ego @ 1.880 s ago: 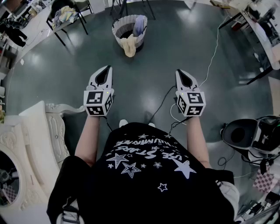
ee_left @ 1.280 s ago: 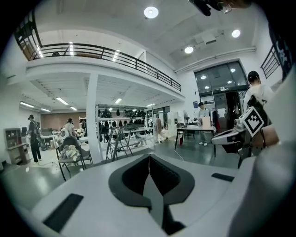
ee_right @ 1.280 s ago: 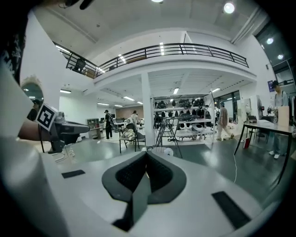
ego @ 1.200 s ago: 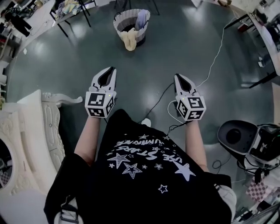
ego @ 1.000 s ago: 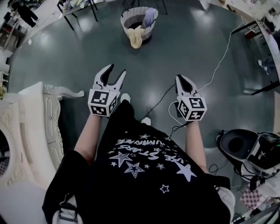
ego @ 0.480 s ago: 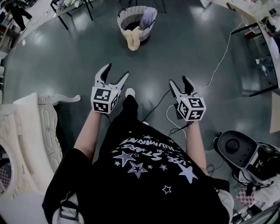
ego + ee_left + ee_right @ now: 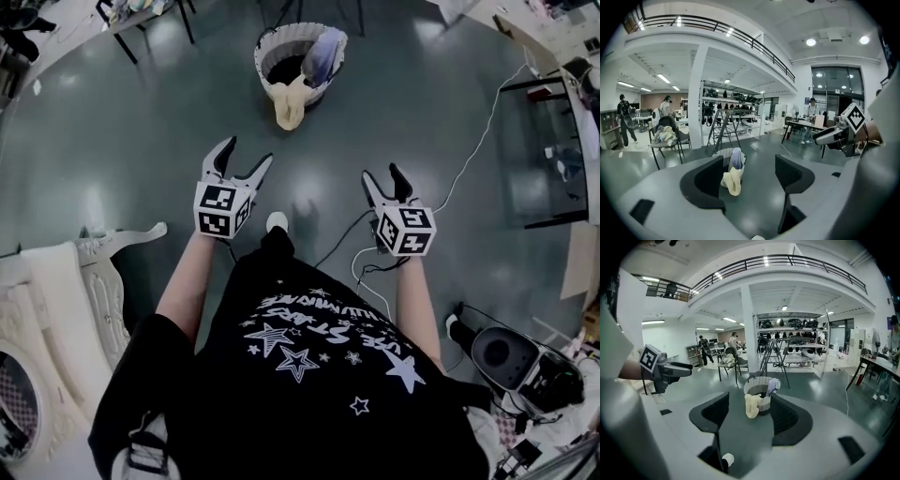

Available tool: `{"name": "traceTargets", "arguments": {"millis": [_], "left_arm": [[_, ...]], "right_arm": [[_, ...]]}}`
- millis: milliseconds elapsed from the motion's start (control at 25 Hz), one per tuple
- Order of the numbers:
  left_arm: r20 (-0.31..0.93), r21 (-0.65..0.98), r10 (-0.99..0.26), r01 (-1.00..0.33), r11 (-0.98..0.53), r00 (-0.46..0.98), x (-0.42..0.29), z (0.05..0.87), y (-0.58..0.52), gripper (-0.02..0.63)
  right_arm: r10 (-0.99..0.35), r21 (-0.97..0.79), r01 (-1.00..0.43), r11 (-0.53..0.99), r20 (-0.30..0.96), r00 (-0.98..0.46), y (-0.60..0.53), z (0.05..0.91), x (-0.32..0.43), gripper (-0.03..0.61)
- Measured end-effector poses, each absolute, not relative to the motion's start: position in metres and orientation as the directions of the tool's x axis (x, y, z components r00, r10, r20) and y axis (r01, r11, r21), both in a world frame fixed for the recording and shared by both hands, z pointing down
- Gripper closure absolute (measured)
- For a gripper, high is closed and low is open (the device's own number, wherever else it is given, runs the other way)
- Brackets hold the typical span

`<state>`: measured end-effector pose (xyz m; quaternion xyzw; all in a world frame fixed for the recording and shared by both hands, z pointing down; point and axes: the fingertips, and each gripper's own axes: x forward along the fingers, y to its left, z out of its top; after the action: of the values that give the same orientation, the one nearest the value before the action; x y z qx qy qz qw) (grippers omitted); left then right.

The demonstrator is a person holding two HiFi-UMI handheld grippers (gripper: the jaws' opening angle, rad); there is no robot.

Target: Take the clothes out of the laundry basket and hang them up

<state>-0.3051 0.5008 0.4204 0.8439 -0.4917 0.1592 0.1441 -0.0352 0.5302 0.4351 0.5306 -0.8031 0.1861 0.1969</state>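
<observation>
Approaching the laundry basket [image 7: 264,73] is the step I am in; by the look of it, no garment has been lifted out yet. The basket stands on the floor [image 7: 141,112] well ahead of me. A cream garment [image 7: 289,103] is draped over its near rim, and a lavender one [image 7: 325,52] hangs at the right side.

My left hand-held gripper [image 7: 246,152] has just been opening and is spread wide with nothing between its jaws. Its own view shows the basket only far off through the gap. My right hand-held gripper [image 7: 381,173] has also just been opening, and it is spread and empty too.

Next, I judge, I must close the distance and lower 1 gripper to the cream garment, which hangs outside the rim and looks easiest to pinch. The other can take up the slack. A folding frame [image 7: 774,357] behind the basket may be where the clothes go.
</observation>
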Motion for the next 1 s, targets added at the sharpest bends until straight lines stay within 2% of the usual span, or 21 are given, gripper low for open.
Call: {"name": "traceTargets", "arguments": {"millis": [320,640,1000], "left_arm": [[0.457,0.097,-0.758,-0.873,-0.478,0.466,-0.348,0.454,0.437,0.268],[0.493,0.144,-0.763,-0.904,-0.402,0.418,-0.361,0.477,0.417,0.268],[0.593,0.1,-0.752,-0.953,-0.284,0.287,-0.347,0.53,0.377,0.268]], "right_arm": [[-0.73,-0.033,-0.911,0.411,0.587,-0.35,0.456,0.461,-0.079,0.305],[-0.667,-0.042,-0.892,0.45,0.649,-0.367,0.404,0.497,-0.078,0.305],[-0.511,-0.092,-0.784,0.614,0.71,-0.485,0.309,0.596,-0.084,0.323]]}}
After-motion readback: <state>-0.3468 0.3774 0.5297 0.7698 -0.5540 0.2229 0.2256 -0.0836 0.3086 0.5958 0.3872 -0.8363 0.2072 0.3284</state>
